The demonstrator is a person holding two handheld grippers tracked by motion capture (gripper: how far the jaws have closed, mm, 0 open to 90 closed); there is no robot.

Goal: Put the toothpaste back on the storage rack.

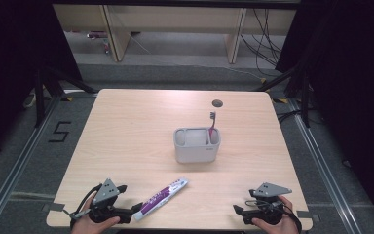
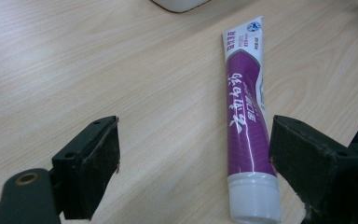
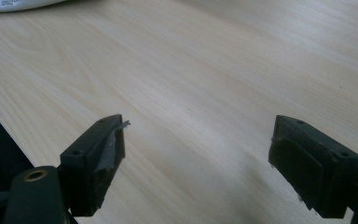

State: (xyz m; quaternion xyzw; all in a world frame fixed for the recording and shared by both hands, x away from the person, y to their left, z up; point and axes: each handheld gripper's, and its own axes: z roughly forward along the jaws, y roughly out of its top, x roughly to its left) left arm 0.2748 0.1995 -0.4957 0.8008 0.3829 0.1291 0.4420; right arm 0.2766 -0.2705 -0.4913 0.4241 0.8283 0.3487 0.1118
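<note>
A: Where's the tube?
B: The tube (image 1: 160,197) lies flat on the bench (image 1: 126,126), bottom centre of the high view, cap end just inside the left tool (image 1: 135,210), whose jaws gape wide.
A: And the right tool?
B: The right tool (image 1: 237,209) sits bottom right, spread wide over bare wood.

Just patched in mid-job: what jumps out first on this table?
The purple-and-white toothpaste tube lies flat near the table's front edge, its white cap end between the open jaws of the left gripper. Mid-table stands a grey two-compartment plastic holder with a red-handled toothbrush upright in its right compartment. The right gripper is open over bare light wooden table.
</note>
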